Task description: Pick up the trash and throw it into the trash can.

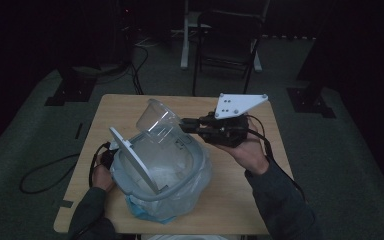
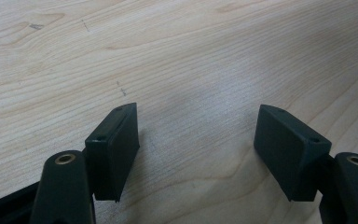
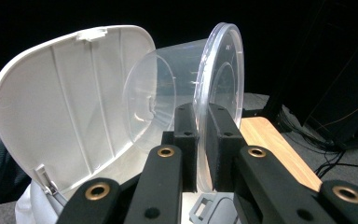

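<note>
A: What's the biggest thing there?

B: The wooden table (image 1: 260,200). On its near left part stands a grey bin (image 1: 180,187) lined with a clear bag (image 1: 190,200), its white lid (image 3: 65,107) swung up and open.

A: And the clear tub?

B: The plastic container (image 1: 155,117) hangs on its side in the air above the far rim of the bin, mouth turned toward the right gripper (image 3: 203,149). That gripper's jaws are nearly together, clamped on the container's rim, one pad inside, one outside.

A: The other one?

B: The left gripper (image 2: 196,144) sits low behind the bin's left side, over bare wood. Its jaws stand wide apart with nothing between them.
</note>
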The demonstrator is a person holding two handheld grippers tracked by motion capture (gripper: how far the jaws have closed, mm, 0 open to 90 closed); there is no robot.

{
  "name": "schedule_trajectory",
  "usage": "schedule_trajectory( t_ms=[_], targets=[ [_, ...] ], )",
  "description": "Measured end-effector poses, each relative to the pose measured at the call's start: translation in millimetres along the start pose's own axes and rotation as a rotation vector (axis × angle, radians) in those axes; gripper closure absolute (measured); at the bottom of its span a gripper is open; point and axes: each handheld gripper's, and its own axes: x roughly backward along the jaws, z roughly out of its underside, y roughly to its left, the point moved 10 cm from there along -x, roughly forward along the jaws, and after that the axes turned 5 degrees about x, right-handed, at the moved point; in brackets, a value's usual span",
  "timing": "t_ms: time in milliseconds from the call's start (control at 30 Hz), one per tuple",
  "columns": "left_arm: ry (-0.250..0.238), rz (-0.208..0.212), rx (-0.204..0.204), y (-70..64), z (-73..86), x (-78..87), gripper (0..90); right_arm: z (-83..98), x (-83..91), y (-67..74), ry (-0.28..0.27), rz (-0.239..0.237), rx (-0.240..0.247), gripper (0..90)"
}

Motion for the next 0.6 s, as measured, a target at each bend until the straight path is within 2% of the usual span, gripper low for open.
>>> schedule_trajectory(
  t_ms=[533, 567, 600],
  targets=[
    [-0.001, 0.000, 0.001, -0.2, 0.0, -0.1, 31.6, 2.3, -11.4, 9.4, 0.020, -0.034, 0.007, 82.9],
    [0.000, 0.000, 0.000, -0.2, 0.0, -0.1, 31.6, 2.5, -12.1, 10.8, 0.020, -0.046, 0.006, 82.0],
    [0.000, 0.000, 0.000, -0.3, 0.0, -0.1, 31.6, 3.0, -12.9, 13.9, 0.024, -0.076, 0.010, 75.4]
  ],
)
